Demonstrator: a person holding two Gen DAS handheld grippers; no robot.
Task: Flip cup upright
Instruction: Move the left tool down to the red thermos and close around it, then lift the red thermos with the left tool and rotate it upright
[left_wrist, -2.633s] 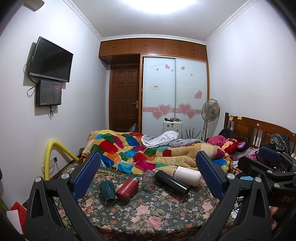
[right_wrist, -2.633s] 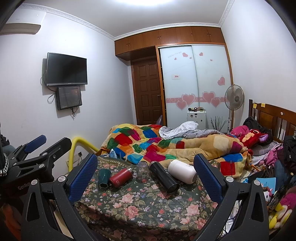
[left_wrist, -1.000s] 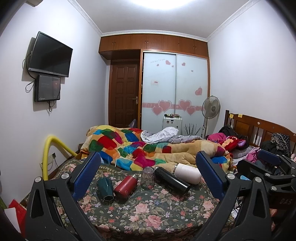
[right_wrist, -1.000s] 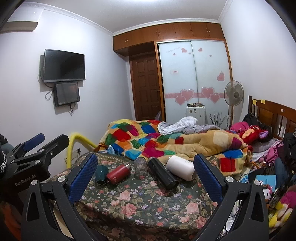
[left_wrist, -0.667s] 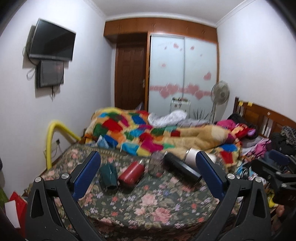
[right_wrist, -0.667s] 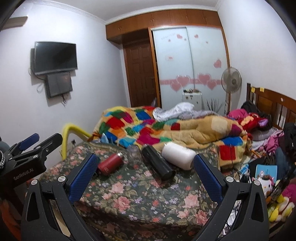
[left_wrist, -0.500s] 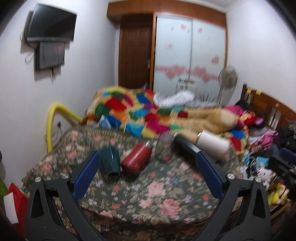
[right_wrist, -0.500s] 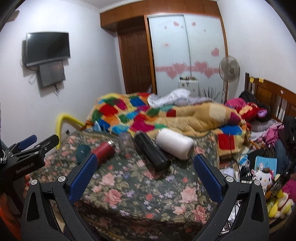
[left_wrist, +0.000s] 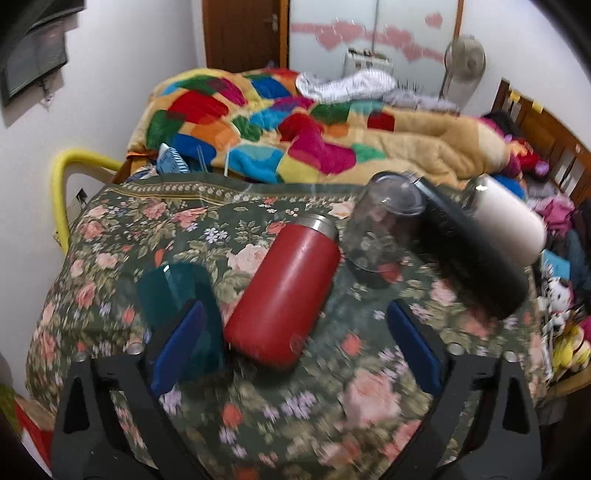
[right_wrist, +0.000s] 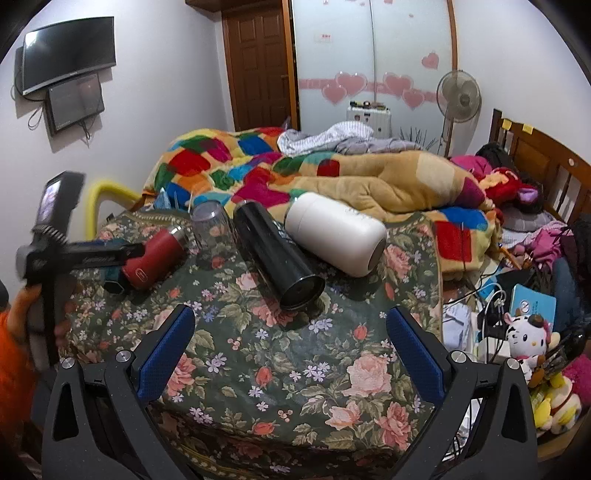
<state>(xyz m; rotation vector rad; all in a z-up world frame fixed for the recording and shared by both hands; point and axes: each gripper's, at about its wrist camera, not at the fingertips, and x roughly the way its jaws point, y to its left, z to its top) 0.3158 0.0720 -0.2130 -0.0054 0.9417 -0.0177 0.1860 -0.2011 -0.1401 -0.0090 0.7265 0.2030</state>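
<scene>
Cups toppled on floral tabletop (right_wrist: 280, 354)
Left gripper (left_wrist: 295, 350) fingers wide around red bottle (left_wrist: 284, 291), beside teal cup (left_wrist: 177, 291); right gripper (right_wrist: 291, 347) fingers wide, near black bottle (right_wrist: 275, 254).

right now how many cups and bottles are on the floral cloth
5, left to right: teal cup, red flask, clear cup, black flask, white flask. None seems hidden.

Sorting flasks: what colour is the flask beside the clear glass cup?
Red flask with a silver rim, clearest in the left wrist view.
</scene>
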